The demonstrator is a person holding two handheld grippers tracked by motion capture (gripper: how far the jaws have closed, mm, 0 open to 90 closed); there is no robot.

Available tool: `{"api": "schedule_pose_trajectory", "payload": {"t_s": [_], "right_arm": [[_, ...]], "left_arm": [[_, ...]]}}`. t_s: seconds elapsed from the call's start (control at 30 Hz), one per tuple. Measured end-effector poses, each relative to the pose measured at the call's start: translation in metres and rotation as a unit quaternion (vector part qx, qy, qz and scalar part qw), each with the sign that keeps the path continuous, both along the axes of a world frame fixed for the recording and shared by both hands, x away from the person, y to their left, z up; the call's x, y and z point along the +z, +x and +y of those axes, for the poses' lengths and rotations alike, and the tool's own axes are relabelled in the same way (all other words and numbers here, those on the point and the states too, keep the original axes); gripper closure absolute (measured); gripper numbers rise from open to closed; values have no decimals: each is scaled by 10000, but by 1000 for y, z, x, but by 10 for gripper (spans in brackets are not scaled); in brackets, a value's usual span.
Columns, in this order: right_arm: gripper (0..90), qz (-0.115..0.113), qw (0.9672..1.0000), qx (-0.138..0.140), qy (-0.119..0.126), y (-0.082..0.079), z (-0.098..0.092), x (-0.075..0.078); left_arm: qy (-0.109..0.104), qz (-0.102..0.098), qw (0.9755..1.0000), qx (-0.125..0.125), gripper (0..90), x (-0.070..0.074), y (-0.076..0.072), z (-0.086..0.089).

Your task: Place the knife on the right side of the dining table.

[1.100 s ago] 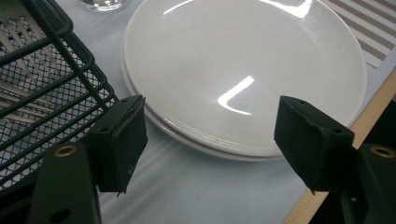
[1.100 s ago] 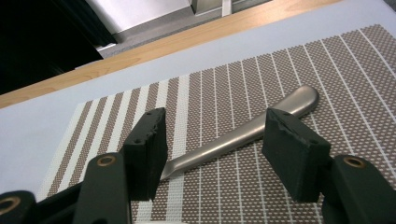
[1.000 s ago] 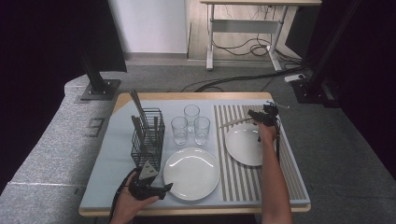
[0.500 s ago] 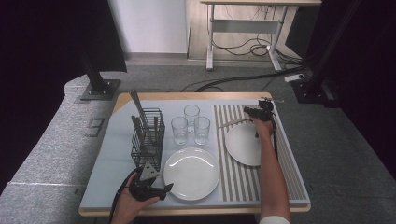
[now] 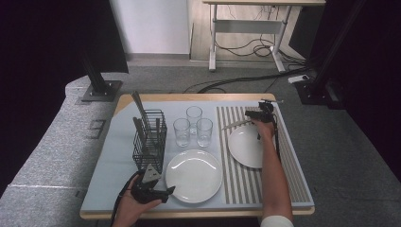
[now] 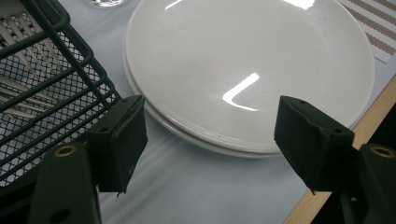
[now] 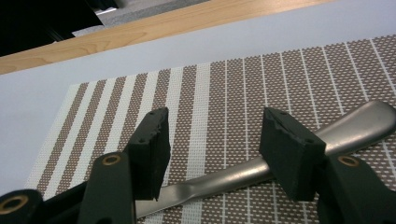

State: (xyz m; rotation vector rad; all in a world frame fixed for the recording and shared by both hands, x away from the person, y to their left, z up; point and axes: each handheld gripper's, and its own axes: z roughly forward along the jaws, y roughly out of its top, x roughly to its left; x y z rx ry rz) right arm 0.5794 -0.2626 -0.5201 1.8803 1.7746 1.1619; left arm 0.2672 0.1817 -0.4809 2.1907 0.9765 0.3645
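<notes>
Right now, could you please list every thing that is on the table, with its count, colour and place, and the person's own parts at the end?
table: one, wooden edge with a pale blue top, centre.
placemat: one, brown and white stripes, right half of the table.
plates: two, white; the larger plate near the front centre, the smaller plate on the placemat.
glasses: three, clear, grouped behind the larger plate.
basket: one, black wire, left of the glasses, holding upright cutlery.
utensil: one, silver metal, lying on the placemat behind the smaller plate.
left gripper: one, black, front left beside the larger plate, jaws open.
right gripper: one, black, over the utensil, jaws open on either side of it.
</notes>
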Motion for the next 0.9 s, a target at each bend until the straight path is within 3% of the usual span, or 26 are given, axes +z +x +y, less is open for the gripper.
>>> {"api": "schedule_pose_trajectory", "payload": {"t_s": [0.27,0.43,0.5,0.63,0.9], "right_arm": [[429,49,9999,-50,145,-2,-4,2],[421,38,10000,-25,83,-1,-2,2],[420,17,10000,39,-7,0,2,0],[427,-32,9986,106,-518,3,13,-2],[427,147,9995,-113,-265,1,7,-2]], "left_arm": [[-16,-1,10000,-29,258,1,-1,-1],[-3,11,10000,-38,258,-1,0,-2],[8,20,10000,-38,258,-2,0,-3],[9,32,10000,-22,258,-2,1,-2],[-9,-4,10000,-17,258,0,0,0]]}}
